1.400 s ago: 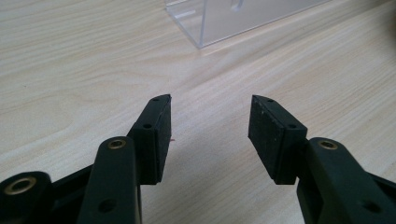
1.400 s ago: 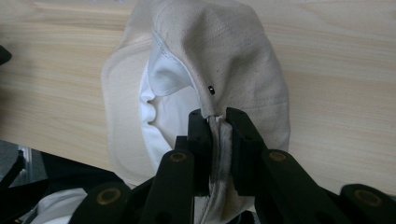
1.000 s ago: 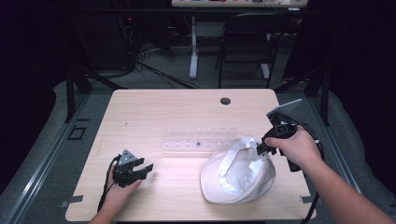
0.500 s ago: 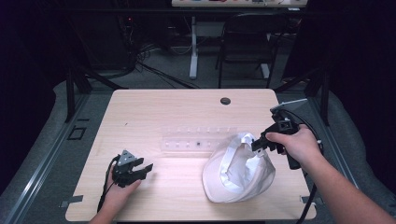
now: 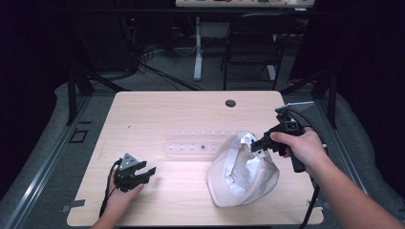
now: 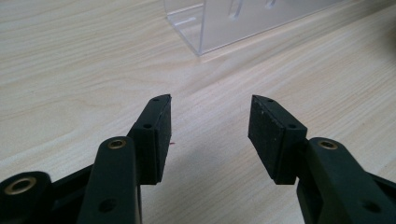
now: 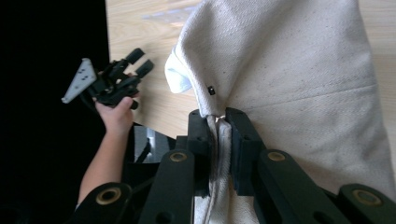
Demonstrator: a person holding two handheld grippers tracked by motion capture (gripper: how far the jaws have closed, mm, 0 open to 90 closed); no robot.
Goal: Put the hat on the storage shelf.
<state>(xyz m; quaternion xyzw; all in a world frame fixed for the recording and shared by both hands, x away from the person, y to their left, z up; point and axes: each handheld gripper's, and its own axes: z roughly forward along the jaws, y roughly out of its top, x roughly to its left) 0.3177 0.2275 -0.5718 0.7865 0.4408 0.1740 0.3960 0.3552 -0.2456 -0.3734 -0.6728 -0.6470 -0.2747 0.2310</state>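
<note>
Right gripper view: right tongs (image 7: 217,122) pinch the white cloth bag (image 7: 299,79).

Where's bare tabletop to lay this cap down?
Free: the far strip between the clear rack and the grommet hole, and the near middle between the left gripper and the cap. Crowded: right side, around the right gripper.
</note>
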